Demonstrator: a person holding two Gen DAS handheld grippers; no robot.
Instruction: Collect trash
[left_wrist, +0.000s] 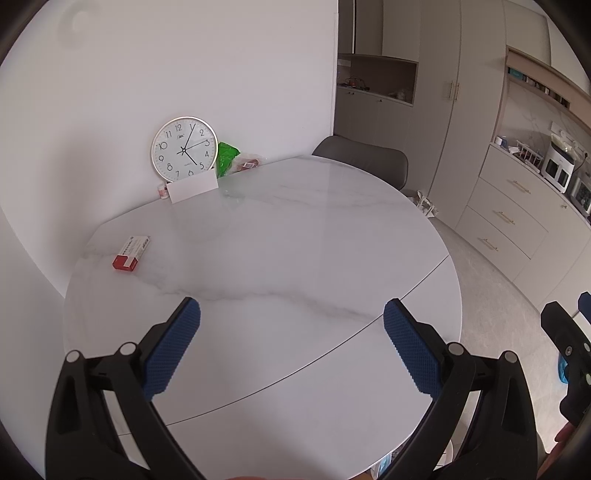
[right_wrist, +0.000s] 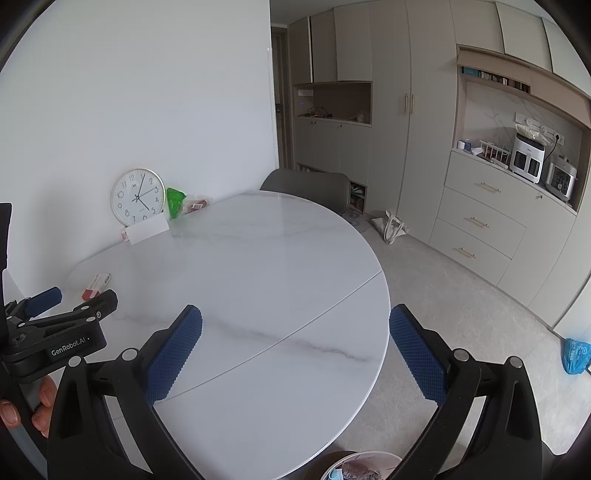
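You hold both the left gripper (left_wrist: 291, 343) and right gripper (right_wrist: 295, 350) wide open and empty above the round white marble table (left_wrist: 295, 229), where reaching carelessly for the far-left red-and-white cardboard box (left_wrist: 131, 254) could push it off the edge.

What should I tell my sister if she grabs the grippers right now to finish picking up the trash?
Left gripper: open, holding nothing, above the table.
Right gripper: open, holding nothing, near the table's right edge.
Red and white box lies on the table's left side. Green bag and clear wrapper sit beside the clock at the far edge.
A bin with trash already inside sits below the right gripper.
Left: these pieces still need collecting.
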